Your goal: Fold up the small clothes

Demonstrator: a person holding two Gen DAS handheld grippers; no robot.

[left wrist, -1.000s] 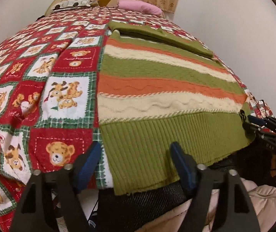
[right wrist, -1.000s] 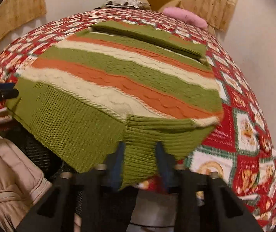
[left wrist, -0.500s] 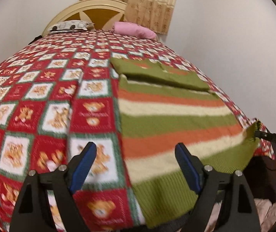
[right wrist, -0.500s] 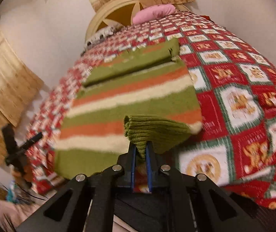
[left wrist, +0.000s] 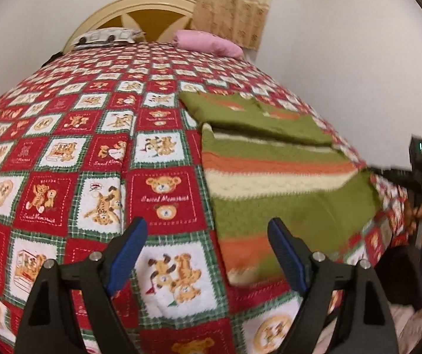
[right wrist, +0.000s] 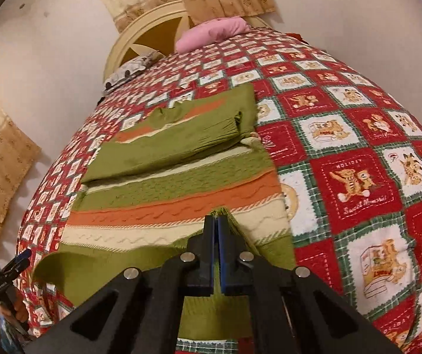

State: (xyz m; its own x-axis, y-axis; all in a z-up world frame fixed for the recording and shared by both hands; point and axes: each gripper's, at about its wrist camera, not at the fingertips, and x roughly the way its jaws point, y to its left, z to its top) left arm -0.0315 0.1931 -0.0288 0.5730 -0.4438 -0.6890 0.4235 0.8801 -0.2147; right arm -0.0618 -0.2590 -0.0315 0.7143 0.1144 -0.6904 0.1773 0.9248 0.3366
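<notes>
A green, orange and cream striped sweater lies on the bed, its sleeves folded across the top. My right gripper is shut on the sweater's green ribbed hem and holds that corner lifted over the striped body. The left wrist view shows this right gripper at the sweater's right edge. My left gripper hovers over the quilt just left of the sweater. Its jaws are opening and nothing is between them. It shows small in the right wrist view as the left gripper.
The bed carries a red, white and green teddy-bear quilt. A pink pillow and a patterned pillow lie by the cream headboard. A white wall runs close along the bed's right side. A hand grips the right tool.
The right gripper shut on the hem, rolled, and carried it up over the stripes. The left gripper drew off the hem to the left and opened wider.
</notes>
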